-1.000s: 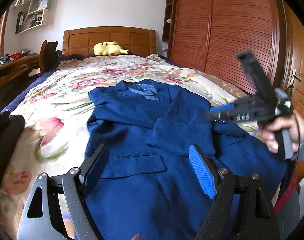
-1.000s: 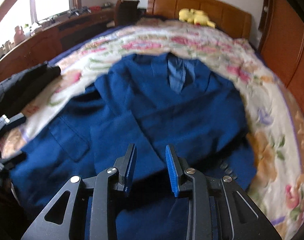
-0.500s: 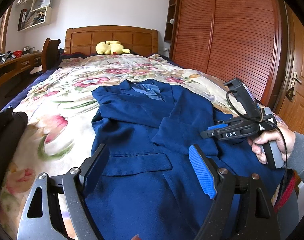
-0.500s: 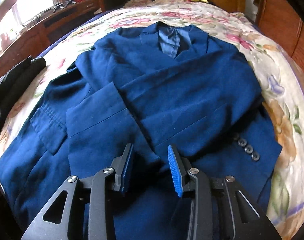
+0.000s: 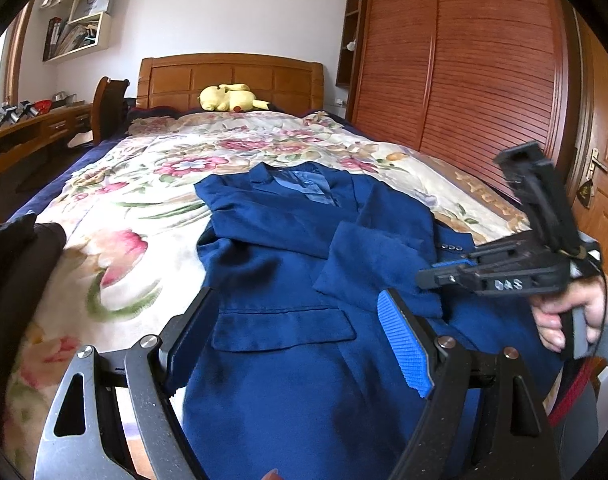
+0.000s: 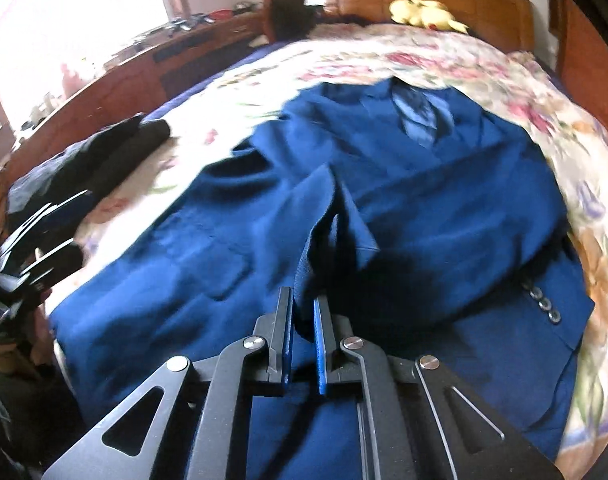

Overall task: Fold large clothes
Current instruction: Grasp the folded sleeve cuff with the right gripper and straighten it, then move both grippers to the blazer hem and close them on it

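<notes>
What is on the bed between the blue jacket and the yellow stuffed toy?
Only the flowery bedspread lies between the blue jacket and the yellow stuffed toy; nothing else sits on that stretch. The left wrist view shows it best.

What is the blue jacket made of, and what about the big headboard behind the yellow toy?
The dark blue suit jacket looks like matte woven cloth, maybe a wool blend: it creases softly without shine. The orange-brown panelled headboard looks like varnished wood, with a slight gloss.

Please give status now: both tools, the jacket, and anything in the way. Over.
Right tool just closed, pinching a fold of the blue jacket. Left tool open, above jacket hem, holding nothing. Jacket flat on bed, sleeves crossed. Dark clothes lie beside, clear.
</notes>
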`<state>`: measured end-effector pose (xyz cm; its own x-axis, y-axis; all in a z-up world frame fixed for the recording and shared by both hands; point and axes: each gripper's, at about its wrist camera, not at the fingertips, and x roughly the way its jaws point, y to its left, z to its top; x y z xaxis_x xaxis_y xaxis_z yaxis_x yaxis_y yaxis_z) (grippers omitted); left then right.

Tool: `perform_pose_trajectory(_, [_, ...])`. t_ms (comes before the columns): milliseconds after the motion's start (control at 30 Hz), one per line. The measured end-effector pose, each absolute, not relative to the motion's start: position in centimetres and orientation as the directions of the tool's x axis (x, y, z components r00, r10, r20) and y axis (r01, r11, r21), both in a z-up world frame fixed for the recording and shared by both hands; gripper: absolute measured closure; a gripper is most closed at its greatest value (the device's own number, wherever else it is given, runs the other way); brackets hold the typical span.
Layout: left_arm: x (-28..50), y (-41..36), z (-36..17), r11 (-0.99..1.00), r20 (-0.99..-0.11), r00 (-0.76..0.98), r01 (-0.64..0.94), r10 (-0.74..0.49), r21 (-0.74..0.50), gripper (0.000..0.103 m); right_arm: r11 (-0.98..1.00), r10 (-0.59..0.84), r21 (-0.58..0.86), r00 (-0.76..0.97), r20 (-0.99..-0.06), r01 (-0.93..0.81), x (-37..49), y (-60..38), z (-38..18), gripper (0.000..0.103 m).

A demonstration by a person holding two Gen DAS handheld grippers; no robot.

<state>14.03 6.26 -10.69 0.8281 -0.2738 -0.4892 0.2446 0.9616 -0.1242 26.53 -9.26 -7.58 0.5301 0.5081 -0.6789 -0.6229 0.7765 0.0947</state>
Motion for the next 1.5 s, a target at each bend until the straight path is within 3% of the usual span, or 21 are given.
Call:
perform_pose_trajectory(200, [13.6, 7.6, -10.3, 0.967, -0.468, 0.846, 0.22, -0.256, -0.131, 0.021, 0.708, 0.583, 0.145, 0.456, -0.672, -0.692, 22.8, -7.4, -8.7, 0.094])
perform_pose_trajectory(500, [13.2, 8.3, -10.6, 0.972, -0.477, 0.847, 0.209, -0.236, -0.109, 0.021, 0.743, 0.495, 0.056, 0.49, -0.717, -0.667, 20.5, -6.1, -11.9, 0.087])
perform_pose_trajectory(900, [12.8, 8.7, -11.5, 0.979, -0.496, 0.844, 0.188, -0.202, -0.078, 0.021, 0.797, 0.459, 0.023, 0.582, -0.672, -0.603, 17.2, -10.2, -10.9, 0.087])
perform_pose_trajectory(1267, [11.2, 8.7, -13.3, 0.988, -0.559, 0.816, 0.141, -0.149, -0.058, 0.021, 0.893, 0.331, 0.008, 0.644, -0.69, -0.45, 19.0, -17.1, -13.4, 0.087])
perform_pose_trajectory(1500, [9.4, 9.8, -14.2, 0.996, -0.619, 0.78, 0.08, -0.093, -0.049, 0.021, 0.896, 0.321, -0.005, 0.655, -0.684, -0.444, 19.0, -19.3, -14.4, 0.087])
